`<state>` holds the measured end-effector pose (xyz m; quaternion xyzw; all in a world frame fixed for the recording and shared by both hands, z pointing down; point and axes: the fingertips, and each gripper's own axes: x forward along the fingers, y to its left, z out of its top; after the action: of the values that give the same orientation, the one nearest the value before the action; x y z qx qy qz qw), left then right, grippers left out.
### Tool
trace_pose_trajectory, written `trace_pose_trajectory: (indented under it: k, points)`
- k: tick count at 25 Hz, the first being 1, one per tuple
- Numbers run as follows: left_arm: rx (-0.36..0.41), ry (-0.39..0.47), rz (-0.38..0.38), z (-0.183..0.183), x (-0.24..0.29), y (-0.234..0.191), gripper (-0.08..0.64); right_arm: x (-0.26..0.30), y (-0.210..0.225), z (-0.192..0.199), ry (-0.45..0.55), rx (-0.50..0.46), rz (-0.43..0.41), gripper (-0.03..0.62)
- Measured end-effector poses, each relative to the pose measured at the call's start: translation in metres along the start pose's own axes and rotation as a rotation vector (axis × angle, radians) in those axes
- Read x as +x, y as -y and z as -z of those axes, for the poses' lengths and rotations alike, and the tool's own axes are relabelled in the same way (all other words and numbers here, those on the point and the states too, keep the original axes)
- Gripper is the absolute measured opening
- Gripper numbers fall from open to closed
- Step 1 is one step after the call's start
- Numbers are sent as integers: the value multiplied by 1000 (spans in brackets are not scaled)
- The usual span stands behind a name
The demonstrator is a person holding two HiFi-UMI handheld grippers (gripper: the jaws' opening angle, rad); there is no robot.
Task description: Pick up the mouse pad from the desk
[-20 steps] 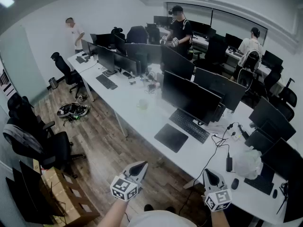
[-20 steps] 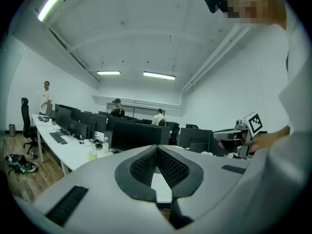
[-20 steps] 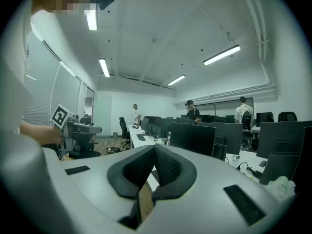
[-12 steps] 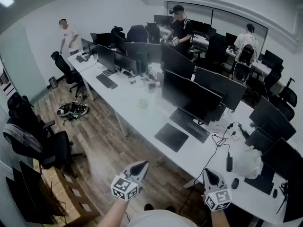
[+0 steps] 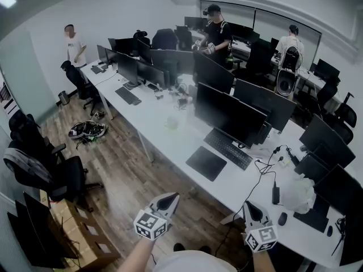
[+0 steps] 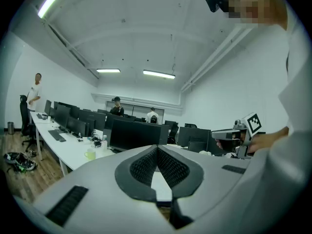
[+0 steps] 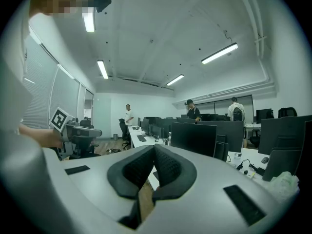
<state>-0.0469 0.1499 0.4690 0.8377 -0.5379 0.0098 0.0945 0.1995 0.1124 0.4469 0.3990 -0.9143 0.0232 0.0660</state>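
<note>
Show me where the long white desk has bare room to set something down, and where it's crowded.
Bare: the desk front strip between the cup and the mouse pad, and the stretch from the cup back to the far keyboard. Crowded: right of the mouse pad, with cables and a white bag.

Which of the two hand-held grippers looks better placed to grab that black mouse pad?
Probably the left gripper: it points toward the mouse pad over open floor. The right gripper sits beside cables.
</note>
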Motion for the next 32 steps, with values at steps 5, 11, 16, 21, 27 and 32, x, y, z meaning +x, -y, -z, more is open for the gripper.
trace_pose_trajectory:
  k: [5,11,16,21,27,32]
  points:
    - [-5,-10,11,4,-1,0,17,2,-4,1,-2,2,-3,11]
    - [-12,-19,14,9,-3,-4,39,2,-10,4,-12,13,2,11]
    - [-22,-25,21,11,-7,-10,69,6,-17,9,-21,9,-4,11]
    - [-26,-26,30,11,-10,-15,125,10,-24,9,-39,15,7,11]
    - [-39,-20,34,9,-17,-24,216,15,-32,13,-44,12,6,11]
    - [-46,-21,39,12,-27,-32,249,18,-43,15,-47,7,16,11]
